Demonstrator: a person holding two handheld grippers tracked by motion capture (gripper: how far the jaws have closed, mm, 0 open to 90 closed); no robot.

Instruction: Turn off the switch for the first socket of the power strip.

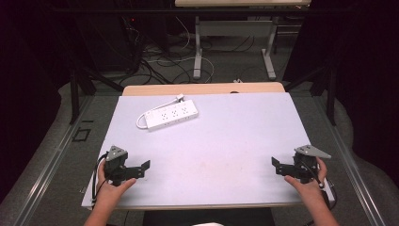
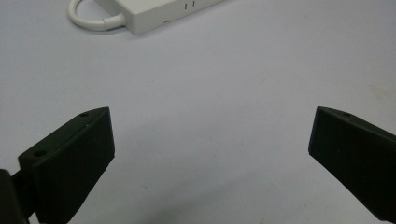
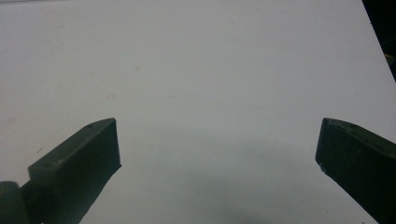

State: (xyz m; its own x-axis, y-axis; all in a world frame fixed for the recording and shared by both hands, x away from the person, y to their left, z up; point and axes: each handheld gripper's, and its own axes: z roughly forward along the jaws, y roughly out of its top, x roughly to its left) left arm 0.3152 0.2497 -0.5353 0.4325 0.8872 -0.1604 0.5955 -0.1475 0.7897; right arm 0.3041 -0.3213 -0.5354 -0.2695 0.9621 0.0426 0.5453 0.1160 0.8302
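Note:
A white power strip (image 1: 171, 114) with a short looped white cable lies on the white table (image 1: 226, 136), toward the far left. Its near end also appears at the top of the left gripper view as the power strip (image 2: 159, 14). My left gripper (image 1: 141, 168) rests near the table's front left corner, held by a hand, jaws wide apart with nothing between them (image 2: 212, 149). My right gripper (image 1: 278, 165) sits near the front right corner, likewise held by a hand and open over bare table (image 3: 217, 154).
A wooden table edge (image 1: 202, 88) runs behind the white surface. Beyond it are tangled cables on the floor (image 1: 164, 61) and the legs of another desk (image 1: 235, 42). Dark curtains flank both sides. The table's right edge (image 3: 378, 51) lies close to the right gripper.

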